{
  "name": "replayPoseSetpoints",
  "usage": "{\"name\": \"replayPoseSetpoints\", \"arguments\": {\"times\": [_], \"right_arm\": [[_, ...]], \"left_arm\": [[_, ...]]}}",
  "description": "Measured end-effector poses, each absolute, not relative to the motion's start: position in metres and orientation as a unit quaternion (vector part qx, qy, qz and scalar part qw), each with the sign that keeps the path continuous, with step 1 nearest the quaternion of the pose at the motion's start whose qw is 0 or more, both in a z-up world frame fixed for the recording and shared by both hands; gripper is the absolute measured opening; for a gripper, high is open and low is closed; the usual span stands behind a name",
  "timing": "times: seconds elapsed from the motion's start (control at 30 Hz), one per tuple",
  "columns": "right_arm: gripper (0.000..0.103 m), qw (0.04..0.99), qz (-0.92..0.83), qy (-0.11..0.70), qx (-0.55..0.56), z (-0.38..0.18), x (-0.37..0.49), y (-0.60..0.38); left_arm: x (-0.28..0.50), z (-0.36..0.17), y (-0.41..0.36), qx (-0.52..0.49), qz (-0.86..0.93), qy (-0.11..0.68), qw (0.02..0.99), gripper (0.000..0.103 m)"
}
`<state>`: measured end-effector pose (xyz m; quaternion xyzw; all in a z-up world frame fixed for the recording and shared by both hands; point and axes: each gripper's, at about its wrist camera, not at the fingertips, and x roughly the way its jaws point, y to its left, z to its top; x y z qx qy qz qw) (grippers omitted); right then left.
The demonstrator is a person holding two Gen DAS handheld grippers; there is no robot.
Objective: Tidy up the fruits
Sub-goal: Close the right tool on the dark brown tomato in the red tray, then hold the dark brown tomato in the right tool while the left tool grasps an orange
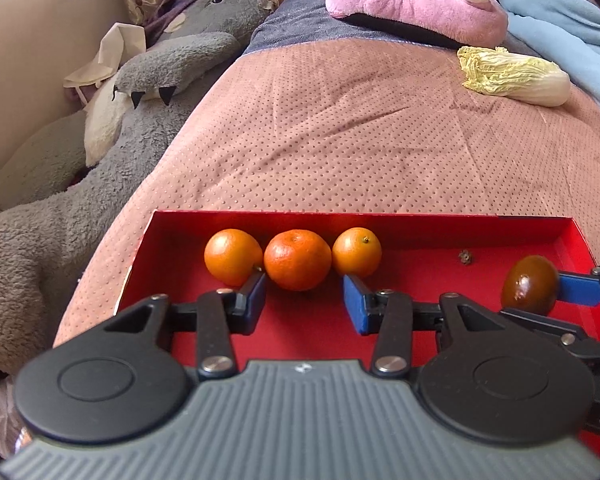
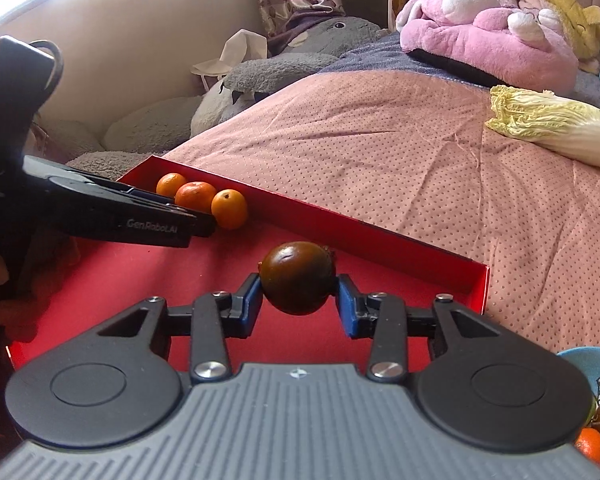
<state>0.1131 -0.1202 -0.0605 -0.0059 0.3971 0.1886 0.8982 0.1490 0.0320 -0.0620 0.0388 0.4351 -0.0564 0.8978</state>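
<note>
So on my end, the red tray (image 1: 380, 224) sits on the bed. Along its far wall toward the left end there's a row of three oranges (image 1: 297, 259), and my left hand-held gripper (image 1: 304, 294) hangs wide open just in front of them. Toward the tray's right end, my right hand-held gripper (image 2: 298, 296) is clamped on a dark brown tomato (image 2: 297, 277).

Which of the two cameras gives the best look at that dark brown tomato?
The right wrist view: the dark tomato sits centred between its hand-held gripper's fingers. The left wrist view shows it small, near the right edge.
</note>
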Motion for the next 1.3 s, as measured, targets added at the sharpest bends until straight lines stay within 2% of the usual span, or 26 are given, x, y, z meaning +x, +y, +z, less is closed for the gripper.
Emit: {"name": "replayPoseSetpoints", "arguments": {"times": [0.13,0.23,0.3,0.33,0.87,1.3], "right_arm": [[0.046,0.898,0.191,0.396,-0.006,-0.056,0.104,-0.125],[0.046,0.898,0.19,0.397,-0.005,-0.055,0.099,-0.13],[0.046,0.898,0.188,0.398,-0.003,-0.056,0.096,-0.133],[0.046,0.898,0.187,0.398,-0.002,-0.056,0.094,-0.134],[0.046,0.9,0.187,0.395,0.005,-0.05,0.067,-0.147],[0.046,0.889,0.184,0.42,0.003,-0.068,0.055,-0.154]], "left_arm": [[0.153,-0.063,0.031,0.035,-0.055,0.433,0.899,0.045],[0.151,-0.063,0.029,0.041,-0.056,0.429,0.901,0.041],[0.151,-0.064,0.029,0.045,-0.052,0.429,0.9,0.029],[0.151,-0.064,0.031,0.043,-0.051,0.43,0.9,0.028],[0.116,-0.05,0.031,0.004,-0.092,0.422,0.902,0.025],[0.108,-0.049,0.021,0.02,-0.081,0.42,0.904,0.026]]}}
